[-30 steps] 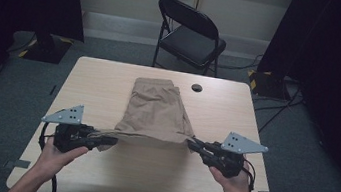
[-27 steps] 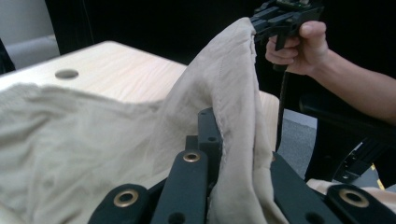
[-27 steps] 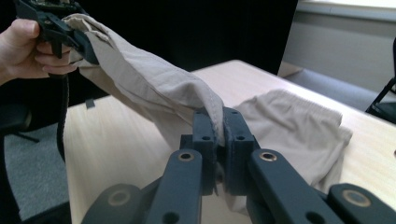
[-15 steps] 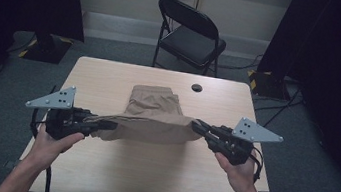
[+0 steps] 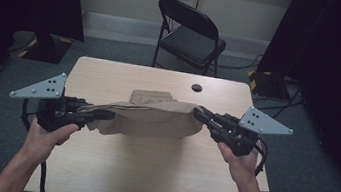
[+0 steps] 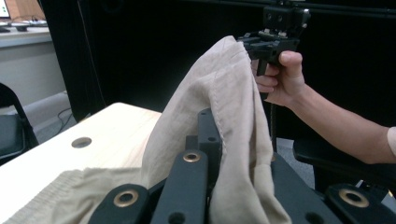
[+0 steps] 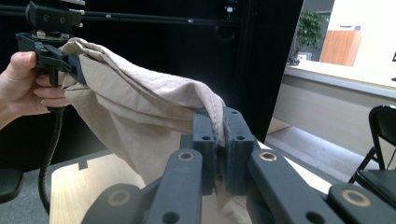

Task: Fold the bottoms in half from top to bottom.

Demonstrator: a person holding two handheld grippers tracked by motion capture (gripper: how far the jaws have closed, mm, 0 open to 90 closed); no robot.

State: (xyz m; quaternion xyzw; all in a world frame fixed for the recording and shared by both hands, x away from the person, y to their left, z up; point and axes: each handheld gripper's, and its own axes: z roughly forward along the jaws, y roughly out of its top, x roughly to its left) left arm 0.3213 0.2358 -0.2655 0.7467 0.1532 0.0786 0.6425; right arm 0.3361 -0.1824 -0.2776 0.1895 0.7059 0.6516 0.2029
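Note:
A tan cloth garment (image 5: 155,119) hangs stretched between my two grippers above the wooden table (image 5: 147,173); its far part still rests on the tabletop. My left gripper (image 5: 106,115) is shut on the garment's left end, where the fabric (image 6: 224,107) drapes over its jaws and hides one of them. At the other end my right gripper (image 5: 199,114) is shut on a seam, and the right gripper view shows the hem pinched between its pads (image 7: 220,126). Each gripper also appears far off in the other's view: the right gripper (image 6: 271,42) and the left gripper (image 7: 51,46).
A black folding chair (image 5: 192,33) stands behind the table's far edge. A round cable hole (image 5: 196,87) sits near the far edge of the tabletop. Dark curtains flank both sides. Bare wood lies between the garment and the near edge.
Both grippers have risen together and carried the garment's near edge up off the table. The cloth now hangs higher and more bunched between them.

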